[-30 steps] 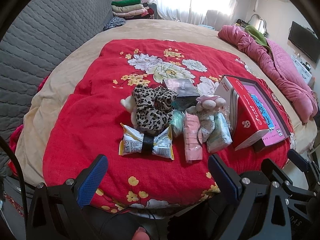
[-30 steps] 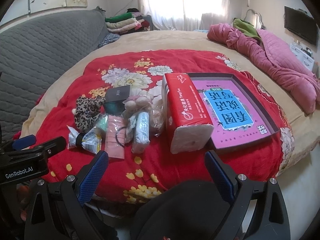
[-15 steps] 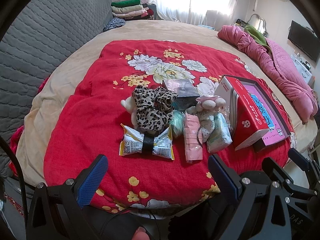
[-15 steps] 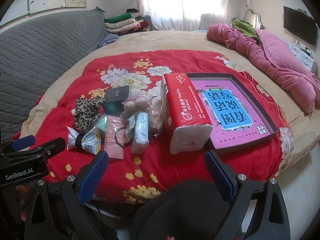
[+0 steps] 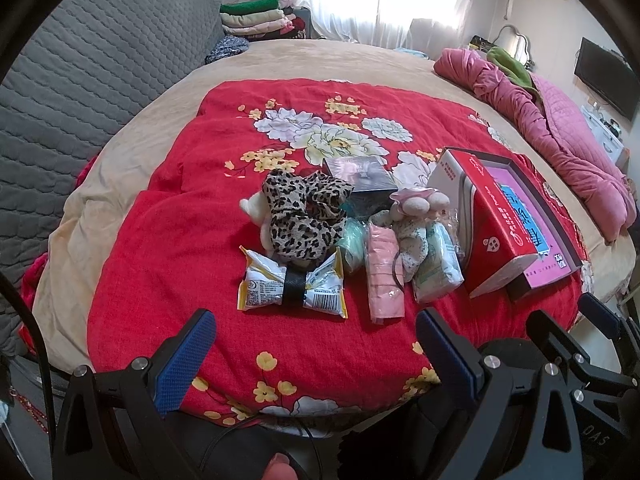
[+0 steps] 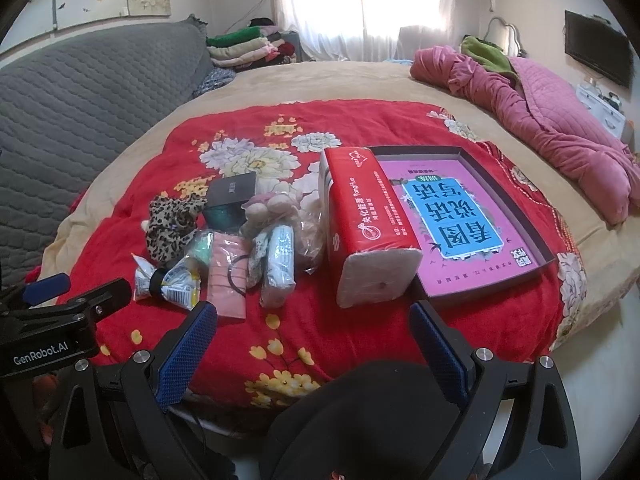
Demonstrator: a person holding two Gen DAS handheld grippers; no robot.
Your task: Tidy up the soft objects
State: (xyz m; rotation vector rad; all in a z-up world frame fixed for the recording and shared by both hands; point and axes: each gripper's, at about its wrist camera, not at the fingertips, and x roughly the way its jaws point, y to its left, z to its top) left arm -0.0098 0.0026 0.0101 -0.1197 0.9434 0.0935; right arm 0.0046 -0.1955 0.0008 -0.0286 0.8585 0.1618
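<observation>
Ahead of me: a grey quilted sofa cover (image 5: pixel 80 80), folded clothes stacked (image 6: pixel 244 46) by the window, and a wall-mounted black television (image 6: pixel 598 54).

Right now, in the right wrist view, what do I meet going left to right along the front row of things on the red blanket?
Snack packet → pink pack → white tissue pack → red tissue pack → open box with the purple and blue book.

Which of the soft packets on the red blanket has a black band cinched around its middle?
The yellow-and-white snack packet, nearest the left gripper. The black band pinches it into a bow shape; the pink packet and the pale tissue pack beside it lie flat and unbanded.
</observation>
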